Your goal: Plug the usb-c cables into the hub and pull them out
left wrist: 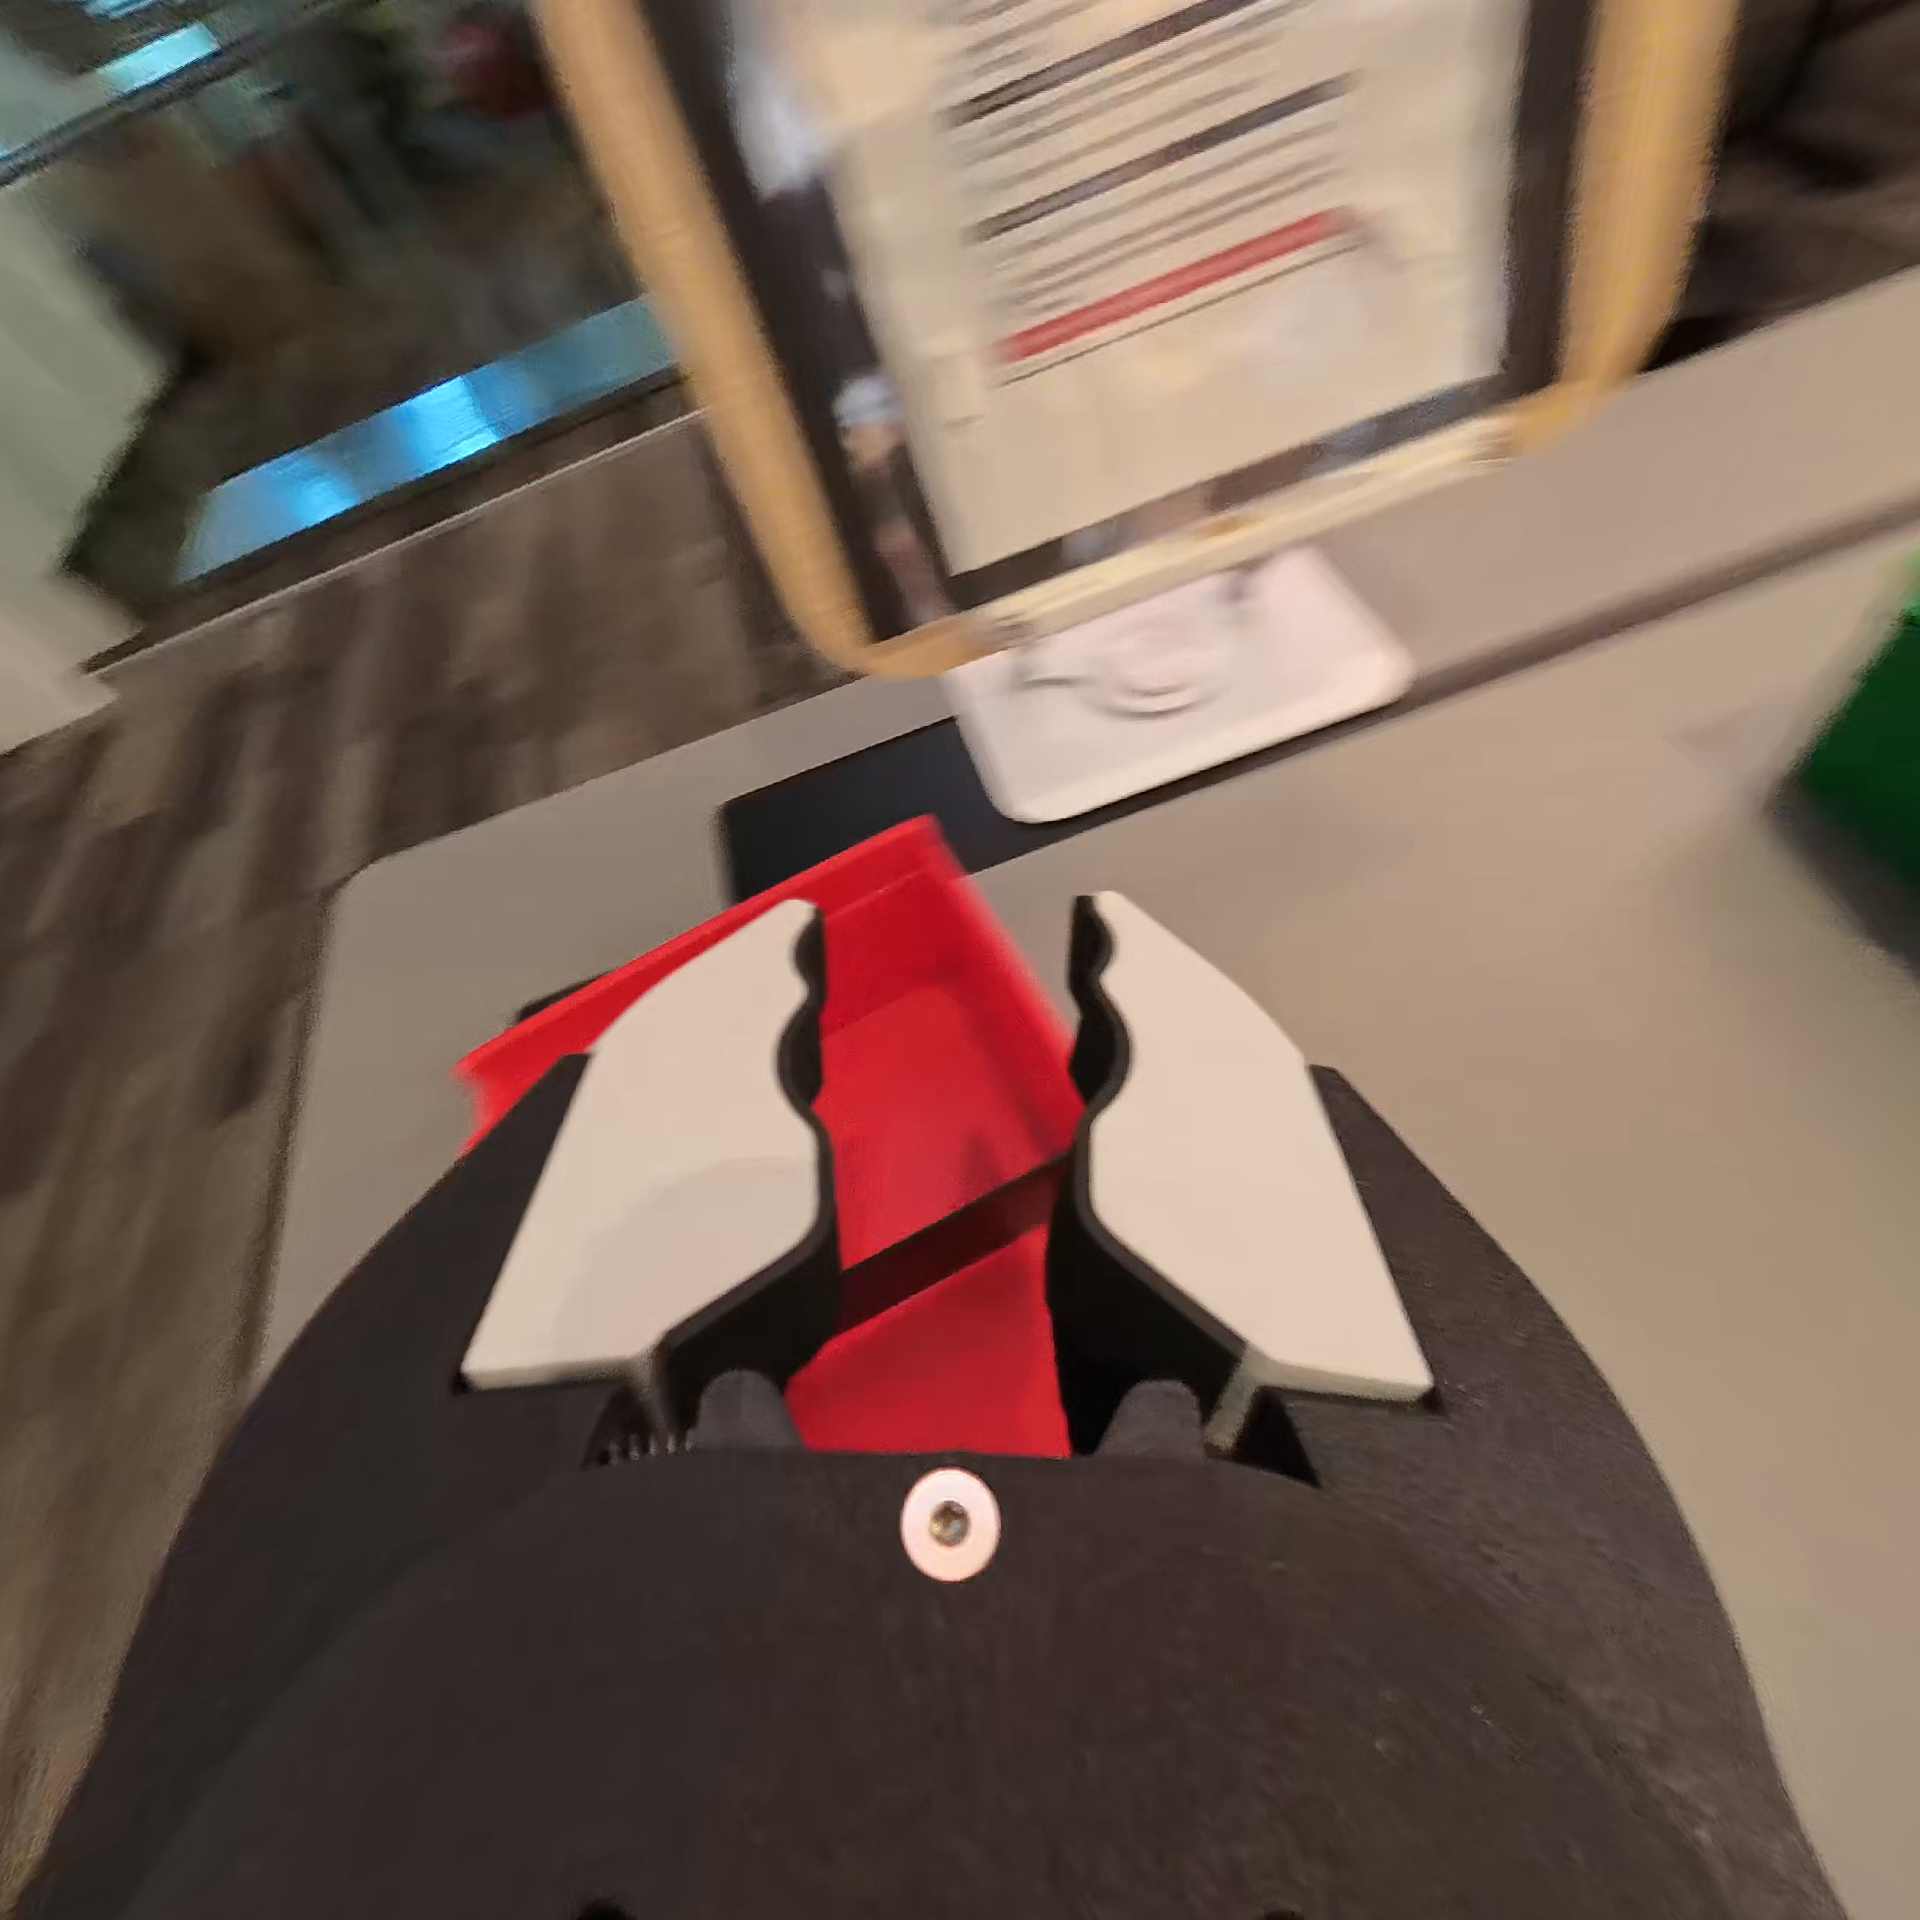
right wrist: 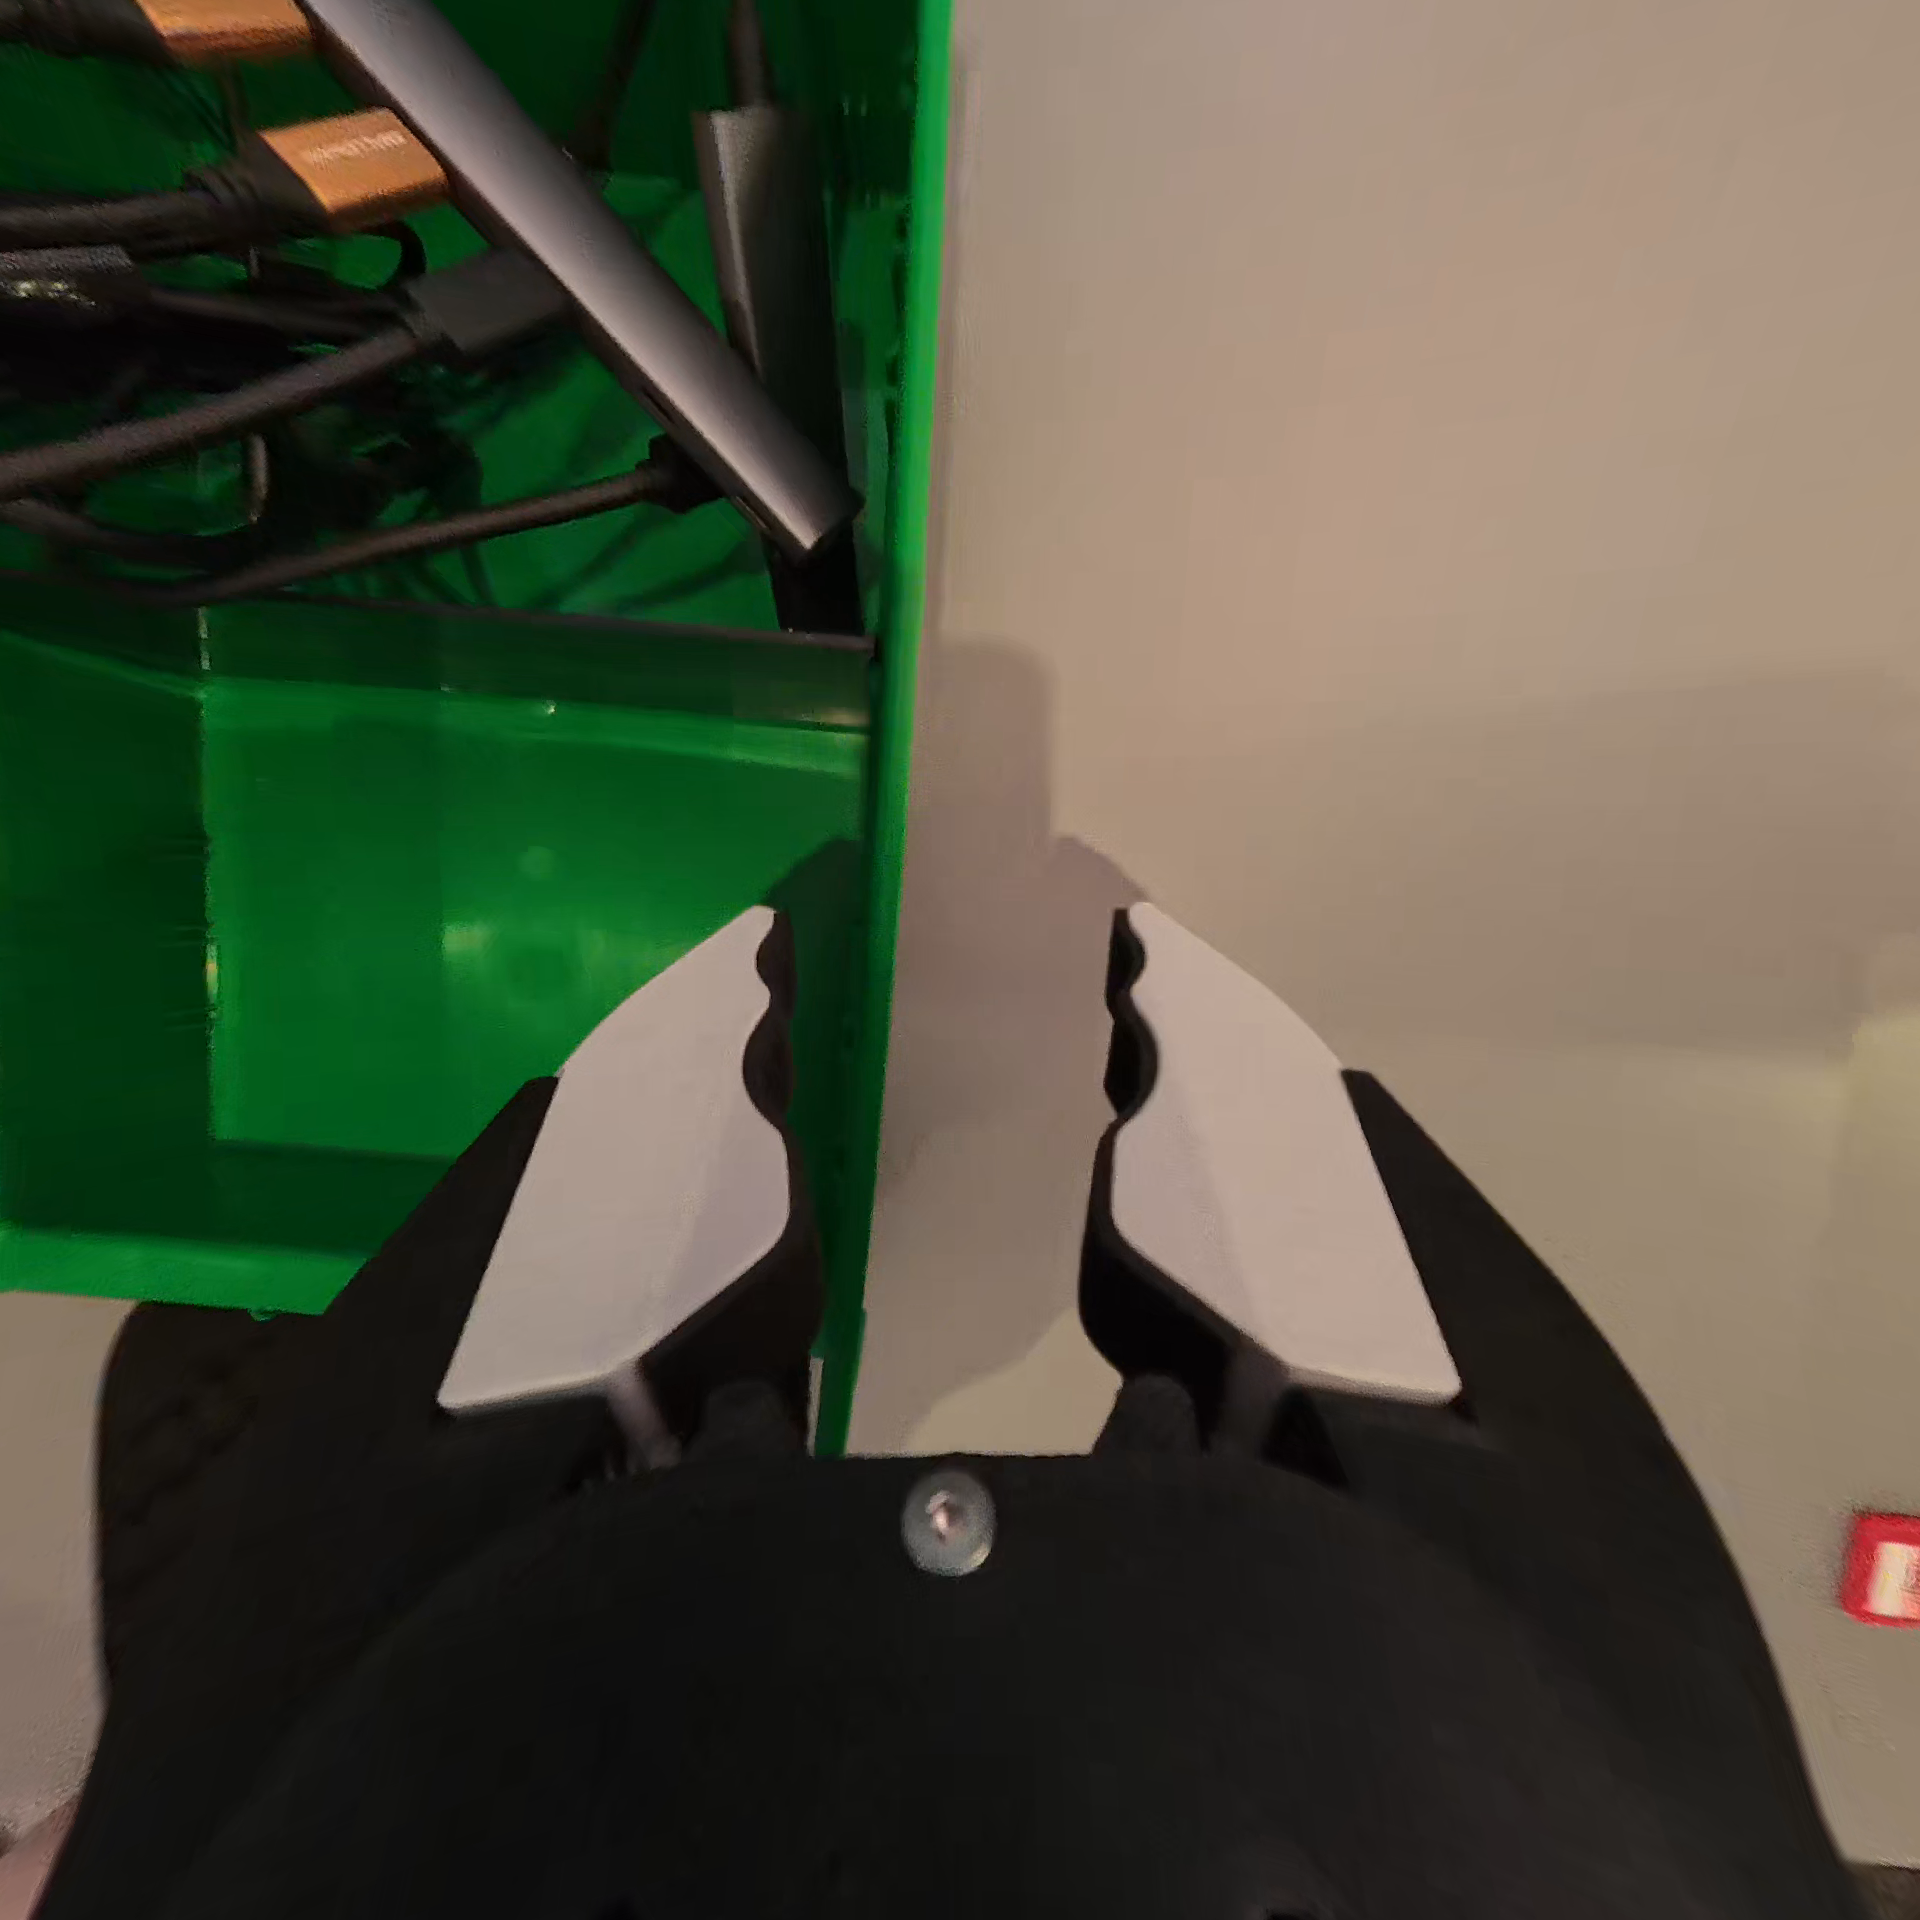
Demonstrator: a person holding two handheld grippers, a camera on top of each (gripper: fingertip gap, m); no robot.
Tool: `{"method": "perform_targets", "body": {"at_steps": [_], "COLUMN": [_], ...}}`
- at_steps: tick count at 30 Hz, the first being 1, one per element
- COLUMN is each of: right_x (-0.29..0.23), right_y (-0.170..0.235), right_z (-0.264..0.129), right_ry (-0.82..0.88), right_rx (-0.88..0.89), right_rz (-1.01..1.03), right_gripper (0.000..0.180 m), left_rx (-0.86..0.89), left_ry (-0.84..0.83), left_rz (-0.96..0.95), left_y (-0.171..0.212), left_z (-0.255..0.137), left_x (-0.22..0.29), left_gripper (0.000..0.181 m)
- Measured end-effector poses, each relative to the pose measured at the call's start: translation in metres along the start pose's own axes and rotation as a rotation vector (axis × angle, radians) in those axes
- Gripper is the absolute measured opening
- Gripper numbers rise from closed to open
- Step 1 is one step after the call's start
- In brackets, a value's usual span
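Note:
In the right wrist view a green bin [right wrist: 520, 914] holds a grey hub [right wrist: 582, 270] lying slanted, with black cables [right wrist: 208, 416] and copper-coloured plugs [right wrist: 353, 166] at its side. My right gripper [right wrist: 945, 925] is open and empty, straddling the bin's right wall [right wrist: 904, 520] near its front compartment. In the left wrist view my left gripper [left wrist: 945, 914] is open and empty, held above a red bin [left wrist: 935, 1049] that looks empty. The view is blurred.
A framed sign with a gold frame [left wrist: 1195, 312] on a white base [left wrist: 1195, 696] stands behind the red bin. A black mat [left wrist: 842, 810] lies under the bin. The green bin's edge [left wrist: 1870, 748] shows at right. The table's left edge [left wrist: 301, 1039] is close. A red item [right wrist: 1886, 1579] lies at right. Left tips to right tips: about 60 centimetres. From the right gripper's tips to the red item [right wrist: 1886, 1579] is close to 35 centimetres.

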State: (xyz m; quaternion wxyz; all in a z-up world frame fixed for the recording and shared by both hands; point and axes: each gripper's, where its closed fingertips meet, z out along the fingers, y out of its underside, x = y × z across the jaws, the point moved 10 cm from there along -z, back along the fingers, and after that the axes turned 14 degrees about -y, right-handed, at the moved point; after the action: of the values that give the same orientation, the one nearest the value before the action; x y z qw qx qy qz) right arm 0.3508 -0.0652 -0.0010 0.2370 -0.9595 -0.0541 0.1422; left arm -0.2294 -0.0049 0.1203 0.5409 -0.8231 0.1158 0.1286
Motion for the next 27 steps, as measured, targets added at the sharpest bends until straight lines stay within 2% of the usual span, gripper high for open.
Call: {"method": "perform_targets", "body": {"at_steps": [1,4,7,11,14,19,22,27], "right_x": [0.001,0.003,0.002,0.001,0.001,0.001,0.0,-0.003], "right_y": [0.0,0.001,0.002,0.0,-0.001,-0.001,-0.001,-0.003], "right_z": [0.004,0.015,0.026,0.031,0.033,0.033,0.033,0.034], "right_ry": [-0.035,-0.092,-0.101,-0.124,-0.126,-0.125,-0.129,-0.112], "right_rx": [-0.012,-0.072,-0.144,-0.174,-0.181,-0.186,-0.187,-0.21], "right_rz": [0.03,0.085,0.091,0.111,0.112,0.113,0.115,0.127], "right_gripper": [0.055,0.043,0.039,0.009,0.007,0.007,0.007,0.007], "left_rx": [-0.017,-0.04,-0.031,-0.001,0.021,0.005,-0.127,-0.47], "left_ry": [-0.049,-0.188,-0.293,-0.377,-0.403,-0.34,-0.243,-0.243], "left_rz": [-0.015,-0.036,-0.037,-0.03,-0.02,-0.055,-0.117,-0.33], "left_y": [0.002,0.006,0.007,0.006,0.005,0.009,0.026,0.09], "left_z": [0.002,0.003,0.0,-0.005,-0.007,-0.005,0.003,0.011], "left_x": [-0.007,-0.026,-0.036,-0.042,-0.043,-0.047,-0.069,-0.143], "left_gripper": [0.051,0.063,0.07,0.076,0.082,0.088,0.087,0.076]}}
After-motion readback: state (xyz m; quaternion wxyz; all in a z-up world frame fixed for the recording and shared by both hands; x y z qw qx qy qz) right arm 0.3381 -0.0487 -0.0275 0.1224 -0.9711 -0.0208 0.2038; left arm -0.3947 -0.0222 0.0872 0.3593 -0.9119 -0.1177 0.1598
